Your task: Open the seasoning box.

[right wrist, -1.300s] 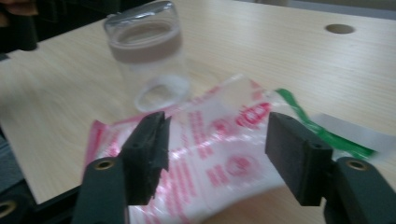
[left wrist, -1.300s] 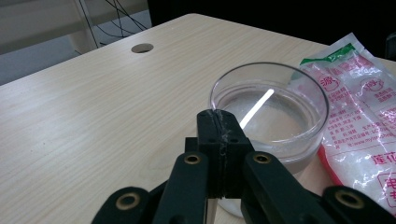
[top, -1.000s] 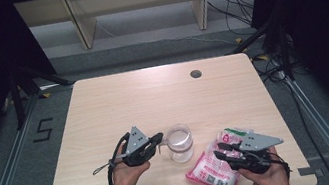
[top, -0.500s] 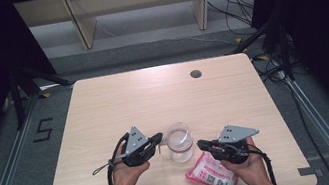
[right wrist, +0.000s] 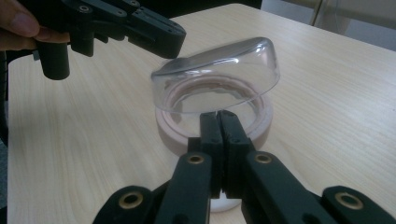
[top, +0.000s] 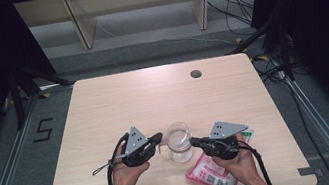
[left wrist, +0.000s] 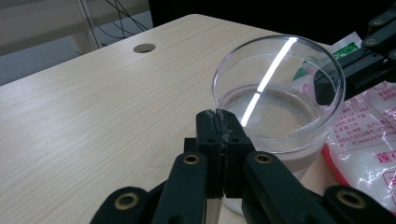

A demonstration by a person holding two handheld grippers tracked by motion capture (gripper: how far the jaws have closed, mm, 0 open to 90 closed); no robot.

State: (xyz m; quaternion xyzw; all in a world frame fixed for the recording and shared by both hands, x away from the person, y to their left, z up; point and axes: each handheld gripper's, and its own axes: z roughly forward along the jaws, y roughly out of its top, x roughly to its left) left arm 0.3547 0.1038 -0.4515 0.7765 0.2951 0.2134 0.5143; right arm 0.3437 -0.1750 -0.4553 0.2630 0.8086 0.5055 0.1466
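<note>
The clear plastic cup [top: 179, 142] stands upright on the table [top: 163, 97] near the middle of its front edge, with the two tools on either side of it. Behind the cup the whole back half of the table is bare wood up to the small round hole [top: 195, 73] near the back edge, so there is plenty of open room toward the back and toward both back corners. Toward the front right corner a pink and white packet [top: 213, 178] lies flat, partly under the right hand [top: 238, 169]; in the left gripper view it sits just beside the cup.

A second ago the right gripper [top: 195, 141] hung over the packet, well clear of the cup. It has since swung left and forward, and its tips now meet the cup's right side. The left gripper [top: 158, 138], the cup and the packet have kept their places.

The left hand [top: 125, 172] comes in from the front edge and holds its tool level, pointing right at the cup. In the left gripper view its jaws are pressed together with the near rim of the cup pinched between them. The right hand holds its tool pointing left. In the right gripper view those jaws are also together at the cup's rim [right wrist: 219, 109], but whether they pinch the rim or only touch it cannot be told.
</note>
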